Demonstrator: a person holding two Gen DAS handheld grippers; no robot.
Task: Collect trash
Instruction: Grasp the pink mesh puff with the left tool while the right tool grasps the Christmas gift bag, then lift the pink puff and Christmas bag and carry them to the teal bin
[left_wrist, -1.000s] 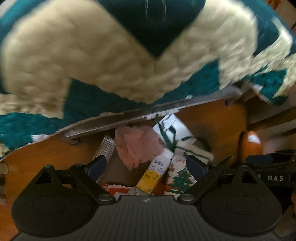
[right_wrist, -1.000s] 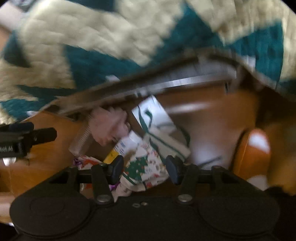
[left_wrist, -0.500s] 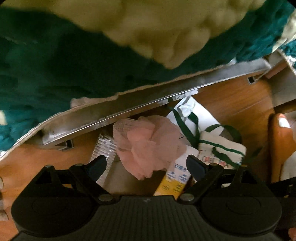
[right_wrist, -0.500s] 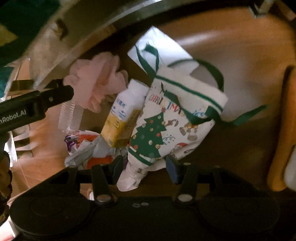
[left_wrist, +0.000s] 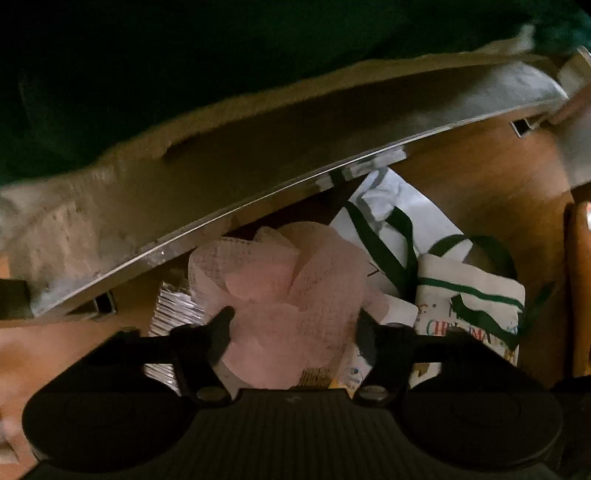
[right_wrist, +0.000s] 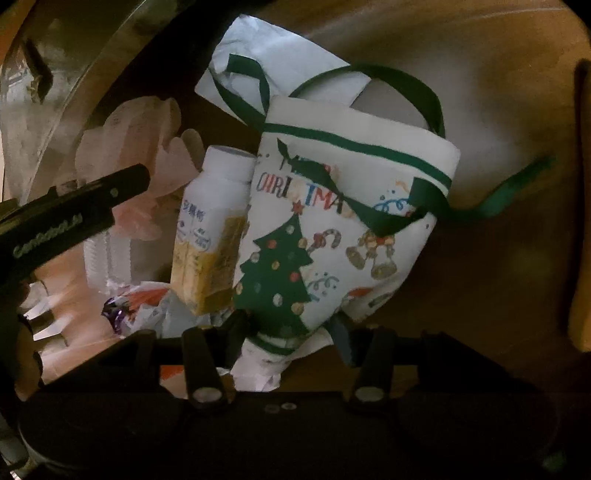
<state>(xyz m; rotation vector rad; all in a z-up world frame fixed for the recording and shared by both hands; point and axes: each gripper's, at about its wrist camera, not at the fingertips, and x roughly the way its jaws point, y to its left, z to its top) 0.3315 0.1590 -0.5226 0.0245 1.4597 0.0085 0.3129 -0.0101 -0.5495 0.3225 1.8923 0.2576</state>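
Above you hangs the metal bed rail (left_wrist: 258, 173), and the trash lies in one heap on the wooden floor (right_wrist: 480, 258) just under its edge. The largest piece is the Christmas gift bag (right_wrist: 332, 236); it lies flat, its long axis running from the green ribbon handles down to the crumpled bottom end. That bottom end sits between the jaws of your right gripper (right_wrist: 291, 332), which stand apart and do not yet press it, so this hand is the nearer one for the bag. Next is the pink mesh bath sponge (left_wrist: 291, 295), directly in front of your left gripper (left_wrist: 295, 332). Its jaws have just been closing, and they now flank the sponge; if the pads already pinch, I cannot tell. The small drink bottle (right_wrist: 210, 229) lies beside the bag, touching it, with its cap pointing away from you.
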